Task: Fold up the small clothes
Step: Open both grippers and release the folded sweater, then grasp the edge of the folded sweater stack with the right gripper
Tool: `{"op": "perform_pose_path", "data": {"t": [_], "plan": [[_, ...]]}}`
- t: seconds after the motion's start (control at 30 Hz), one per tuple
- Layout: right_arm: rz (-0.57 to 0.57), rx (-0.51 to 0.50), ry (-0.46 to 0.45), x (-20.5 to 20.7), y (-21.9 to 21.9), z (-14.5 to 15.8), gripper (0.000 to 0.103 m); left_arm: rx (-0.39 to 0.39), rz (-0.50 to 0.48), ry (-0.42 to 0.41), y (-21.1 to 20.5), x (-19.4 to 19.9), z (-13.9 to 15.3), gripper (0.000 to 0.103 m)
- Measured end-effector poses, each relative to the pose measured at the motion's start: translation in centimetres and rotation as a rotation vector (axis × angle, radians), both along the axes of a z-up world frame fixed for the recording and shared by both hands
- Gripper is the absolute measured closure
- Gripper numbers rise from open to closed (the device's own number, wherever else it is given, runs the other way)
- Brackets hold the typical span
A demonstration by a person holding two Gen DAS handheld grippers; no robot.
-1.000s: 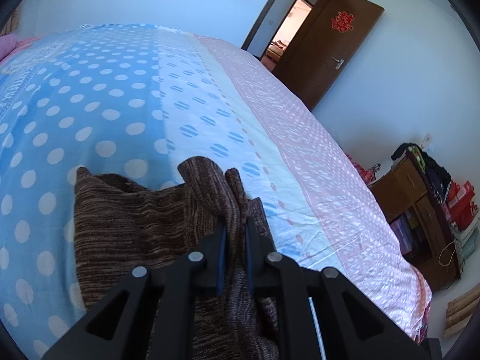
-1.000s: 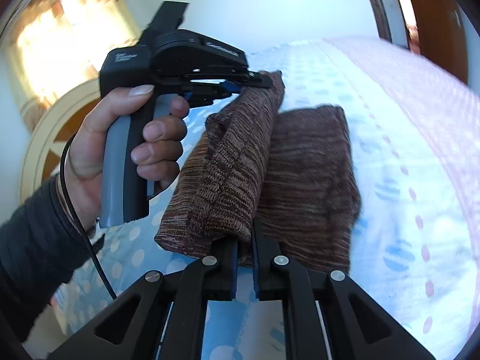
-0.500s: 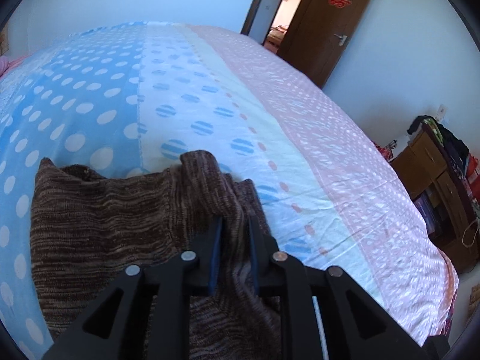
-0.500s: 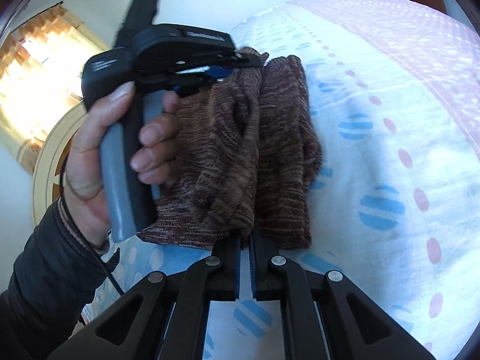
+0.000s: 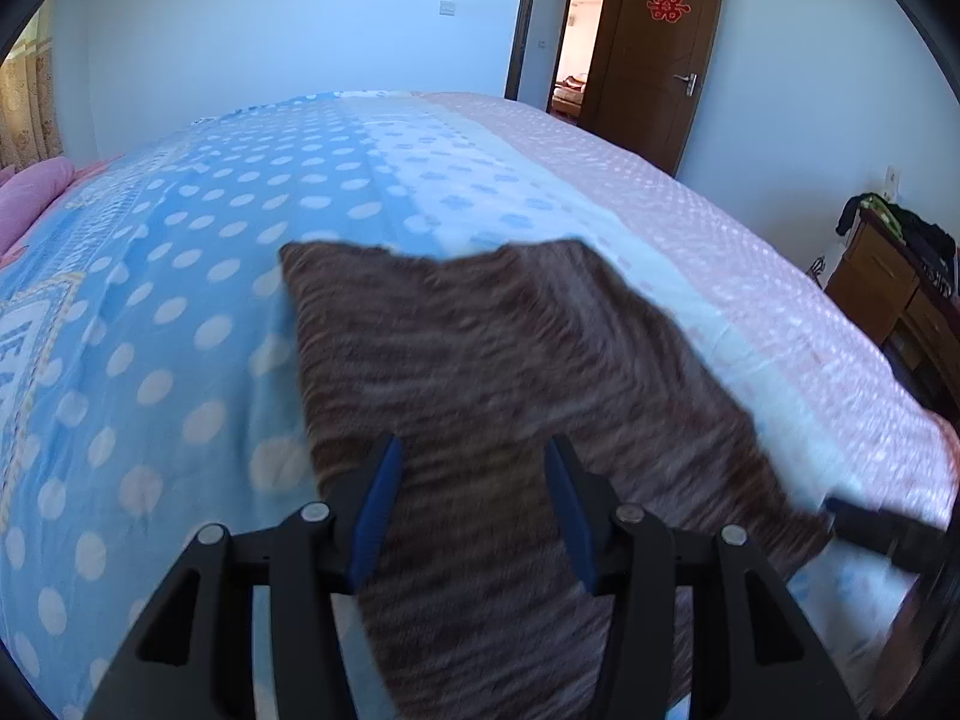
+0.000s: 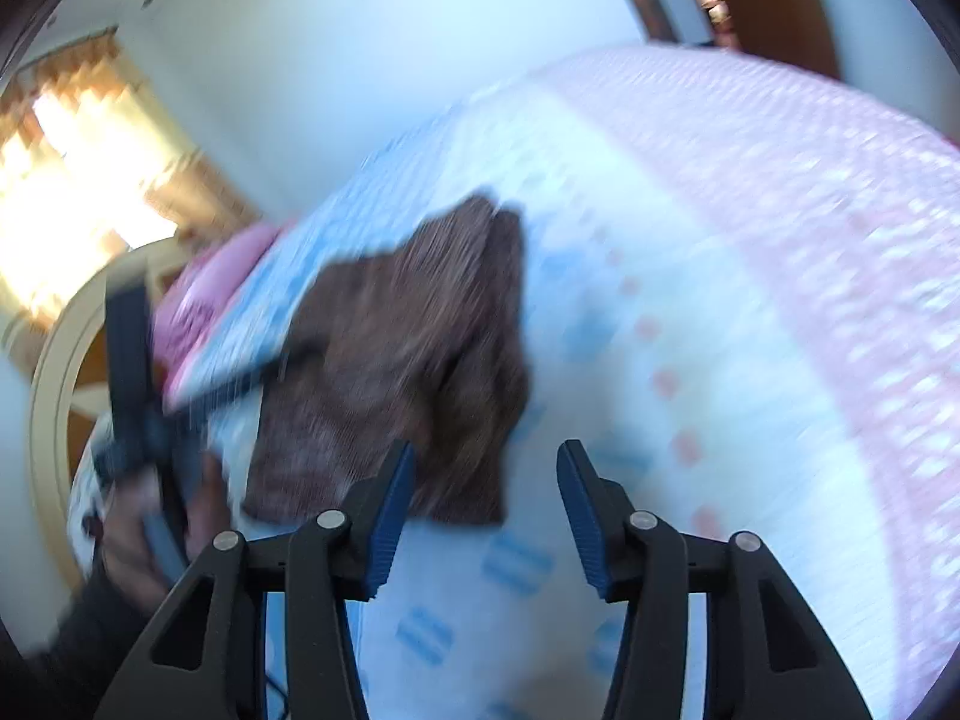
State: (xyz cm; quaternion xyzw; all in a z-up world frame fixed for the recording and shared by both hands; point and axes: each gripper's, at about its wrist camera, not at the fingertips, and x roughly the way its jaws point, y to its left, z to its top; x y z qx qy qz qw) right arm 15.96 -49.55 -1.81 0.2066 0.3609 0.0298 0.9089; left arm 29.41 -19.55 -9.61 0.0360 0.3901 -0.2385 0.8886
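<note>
A brown striped knit garment lies folded flat on the bed. In the left wrist view my left gripper is open and empty just above the garment's near part. In the right wrist view the garment lies ahead and left of my right gripper, which is open and empty above the sheet near the garment's near edge. The left gripper and the hand holding it show blurred at the left of the right wrist view. The right gripper's tip shows at the garment's right corner.
The bed has a blue polka-dot, white and pink sheet. A pink pillow lies at the far left. A brown door stands open behind the bed. A wooden cabinet with clothes stands at the right.
Both grippers have opened and let go of the garment. It now lies flat on the bed. Both grippers have pulled back from it; the right wrist view is motion-blurred.
</note>
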Motion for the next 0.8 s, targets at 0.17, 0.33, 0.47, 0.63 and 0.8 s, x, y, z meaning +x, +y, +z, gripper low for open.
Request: {"op": "perform_pose_path", "data": {"t": [0.17, 0.33, 0.47, 0.63, 0.8], "plan": [[0.035, -0.012, 0.068, 5.6, 0.9, -0.1, 0.053, 0.067, -0.024, -0.104, -0.2, -2.2, -0.4, 0.044], [0.106, -0.118, 0.157, 5.4, 4.6, -2.2, 0.098, 0.084, -0.018, -0.149, 0.3, -2.9, -0.5, 0.036], [0.062, -0.112, 0.155, 2.5, 3.5, -3.2, 0.099, 0.010, 0.019, -0.093, 2.3, -2.3, -1.1, 0.021], [0.063, -0.160, 0.157, 3.4, 3.2, -2.7, 0.089, -0.019, 0.036, 0.026, 2.9, -0.9, -2.6, 0.015], [-0.019, -0.164, 0.092, 6.0, 1.8, 0.0, 0.075, -0.038, 0.031, 0.076, 3.3, -0.8, -3.5, 0.011]]}}
